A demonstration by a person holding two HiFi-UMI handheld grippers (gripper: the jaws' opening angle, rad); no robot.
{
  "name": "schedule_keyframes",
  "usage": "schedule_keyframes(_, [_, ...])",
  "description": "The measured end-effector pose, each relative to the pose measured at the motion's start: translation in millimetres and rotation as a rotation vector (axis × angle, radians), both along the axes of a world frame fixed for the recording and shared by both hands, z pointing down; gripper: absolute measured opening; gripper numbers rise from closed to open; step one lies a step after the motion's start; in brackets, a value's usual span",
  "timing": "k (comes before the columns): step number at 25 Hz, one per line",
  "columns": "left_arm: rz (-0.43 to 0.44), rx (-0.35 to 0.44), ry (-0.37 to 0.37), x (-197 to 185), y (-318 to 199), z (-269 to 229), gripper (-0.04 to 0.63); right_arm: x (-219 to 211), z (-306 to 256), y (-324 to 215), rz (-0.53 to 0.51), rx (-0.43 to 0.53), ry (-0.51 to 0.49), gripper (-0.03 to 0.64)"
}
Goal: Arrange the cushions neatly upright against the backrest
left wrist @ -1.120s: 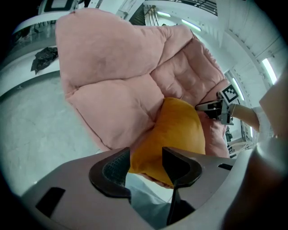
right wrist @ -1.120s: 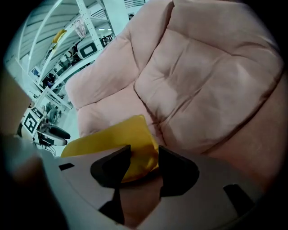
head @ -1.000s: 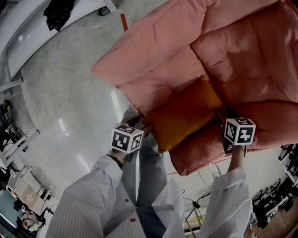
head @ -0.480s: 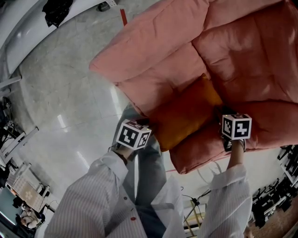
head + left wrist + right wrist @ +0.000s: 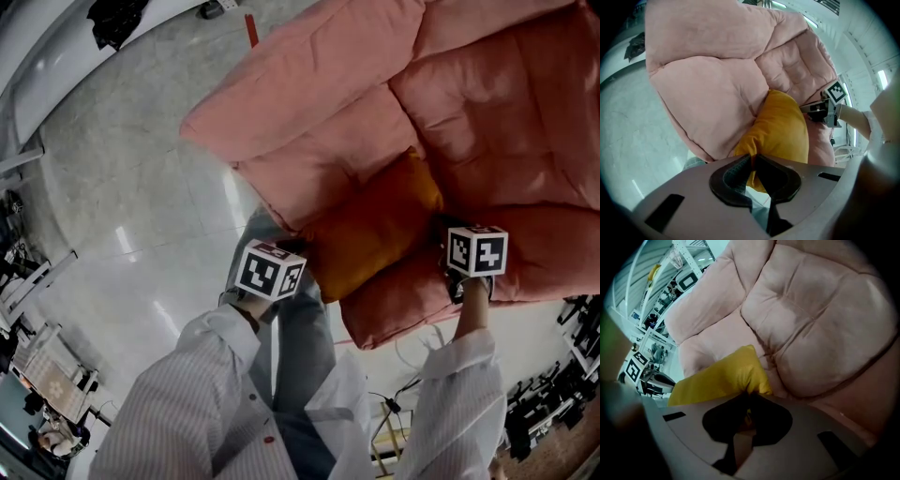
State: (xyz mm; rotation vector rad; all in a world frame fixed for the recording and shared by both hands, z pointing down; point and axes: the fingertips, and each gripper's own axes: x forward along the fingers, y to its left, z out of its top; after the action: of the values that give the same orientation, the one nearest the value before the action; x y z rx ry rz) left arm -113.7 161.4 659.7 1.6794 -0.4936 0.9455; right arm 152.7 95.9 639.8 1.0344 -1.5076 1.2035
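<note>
Your left claw (image 5: 752, 161) and right claw (image 5: 747, 405) are each closing on a corner of the mustard-yellow square fabric cushion (image 5: 370, 225), which lies between them on the seat (image 5: 398, 298). You have yet to stand it against the pink padded backrest (image 5: 497, 103).

cut off: sofa (image 5: 487, 103) top, right edges; hidden: cushion (image 5: 370, 225) near corners

Matt cloth on the orange cushion (image 5: 370, 225), soft suede-like quilted fabric on the pink armchair (image 5: 506, 103) — and a glossy, smooth floor (image 5: 112, 187) at left
</note>
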Motion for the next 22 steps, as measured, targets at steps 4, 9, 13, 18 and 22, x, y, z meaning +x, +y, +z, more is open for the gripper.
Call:
schedule_keyframes(4, [-0.004, 0.015, -0.023, -5.6, -3.1, 1.1, 0.044, -3.9, -4.6, -0.7, 0.038, 0.01, -0.027, 0.029])
schedule_keyframes(9, [-0.003, 0.026, -0.043, -12.8, -10.8, -3.1, 0.041, -9.2, -13.5, -4.4, 0.061, 0.036, -0.032, 0.029])
schedule_keyframes(13, [-0.005, 0.046, -0.05, -16.8, -16.5, -13.8, 0.041, -12.8, -24.2, -5.8, 0.051, 0.069, -0.038, 0.029])
schedule_keyframes(18, [-0.012, 0.111, -0.06, -18.1, -44.6, -27.9, 0.04, -8.8, -39.0, -13.2, 0.093, 0.123, -0.052, 0.029])
schedule_keyframes(22, [0.017, 0.157, -0.066, -19.5, -63.7, -40.3, 0.04, -9.5, -55.9, -20.3, 0.131, 0.178, -0.057, 0.029])
